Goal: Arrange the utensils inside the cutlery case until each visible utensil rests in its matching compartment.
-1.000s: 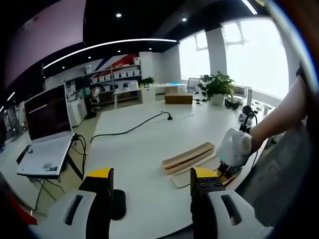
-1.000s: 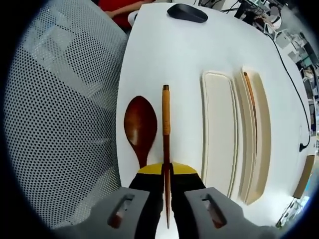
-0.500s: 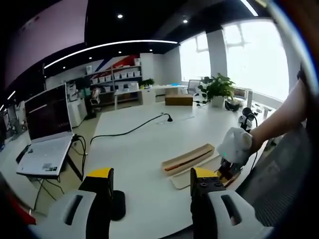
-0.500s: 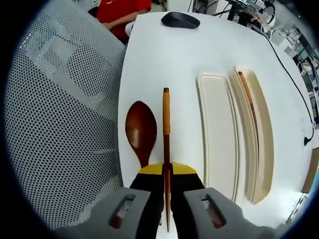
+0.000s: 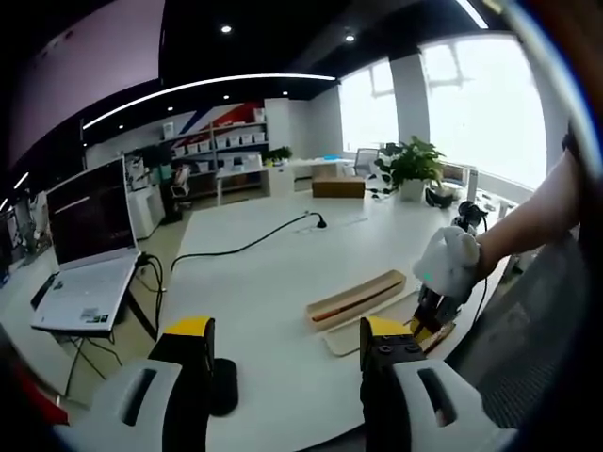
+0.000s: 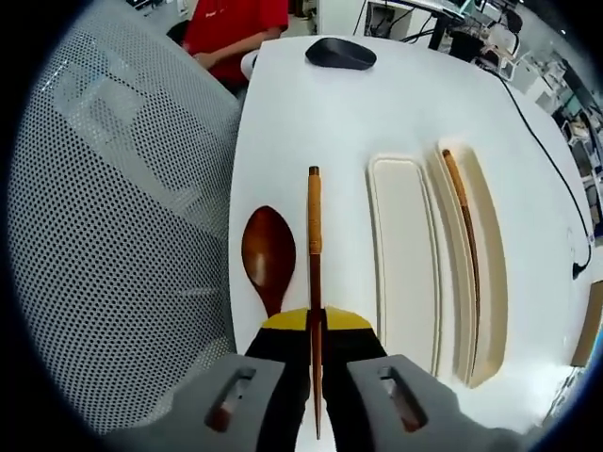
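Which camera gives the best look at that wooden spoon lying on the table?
The right gripper view: the spoon lies on the white table just left of the chopstick clamped in the right gripper, its bowl fully visible. In the left gripper view it cannot be made out near the distant case.

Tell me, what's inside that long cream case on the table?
One brown chopstick lies in the cutlery case, along its far channel. The flat piece beside it holds nothing; no part is covered.
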The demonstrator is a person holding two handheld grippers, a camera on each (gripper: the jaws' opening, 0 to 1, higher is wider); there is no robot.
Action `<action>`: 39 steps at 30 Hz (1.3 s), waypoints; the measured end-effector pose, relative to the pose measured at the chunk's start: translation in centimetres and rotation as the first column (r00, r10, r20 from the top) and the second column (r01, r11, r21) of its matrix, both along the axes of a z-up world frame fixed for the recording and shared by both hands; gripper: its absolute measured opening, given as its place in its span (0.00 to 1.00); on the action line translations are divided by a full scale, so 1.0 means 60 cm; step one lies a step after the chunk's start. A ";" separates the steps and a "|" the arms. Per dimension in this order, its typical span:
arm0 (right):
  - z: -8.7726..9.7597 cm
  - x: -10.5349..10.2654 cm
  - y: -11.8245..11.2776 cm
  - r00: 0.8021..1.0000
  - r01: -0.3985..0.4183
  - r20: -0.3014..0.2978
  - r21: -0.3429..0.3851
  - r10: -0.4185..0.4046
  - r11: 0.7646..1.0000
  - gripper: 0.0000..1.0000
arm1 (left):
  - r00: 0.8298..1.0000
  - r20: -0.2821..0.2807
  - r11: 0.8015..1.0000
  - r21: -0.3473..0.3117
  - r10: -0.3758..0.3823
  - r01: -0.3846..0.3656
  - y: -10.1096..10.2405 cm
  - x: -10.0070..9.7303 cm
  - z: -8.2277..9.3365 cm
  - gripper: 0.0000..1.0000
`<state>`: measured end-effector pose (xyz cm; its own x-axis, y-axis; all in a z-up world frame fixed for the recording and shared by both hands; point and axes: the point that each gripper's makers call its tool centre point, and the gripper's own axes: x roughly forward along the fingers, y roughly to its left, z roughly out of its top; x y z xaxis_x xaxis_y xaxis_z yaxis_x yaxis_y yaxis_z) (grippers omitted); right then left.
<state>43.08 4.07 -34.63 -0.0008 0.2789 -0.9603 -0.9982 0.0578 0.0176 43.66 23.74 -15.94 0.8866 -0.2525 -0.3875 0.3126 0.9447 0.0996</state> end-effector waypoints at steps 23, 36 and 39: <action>0.066 0.063 -0.018 0.997 -0.015 0.071 -0.027 0.017 1.000 0.00 | 1.000 0.021 1.000 -0.022 -0.003 0.003 -0.002 0.003 0.007 0.65; 0.099 0.131 -0.013 0.989 -0.040 0.142 -0.041 0.045 0.998 0.00 | 1.000 0.031 1.000 -0.026 -0.007 0.008 -0.004 0.003 0.009 0.66; 0.098 0.149 -0.008 0.988 -0.036 0.149 -0.051 0.043 0.998 0.00 | 0.999 0.031 0.999 -0.039 0.007 -0.005 0.000 0.004 0.010 0.66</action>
<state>52.05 3.57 -28.73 0.1339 0.2348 -0.9628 -0.9909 0.0155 -0.1340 43.92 23.74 -15.31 0.8996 -0.2615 -0.3497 0.3043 0.9498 0.0724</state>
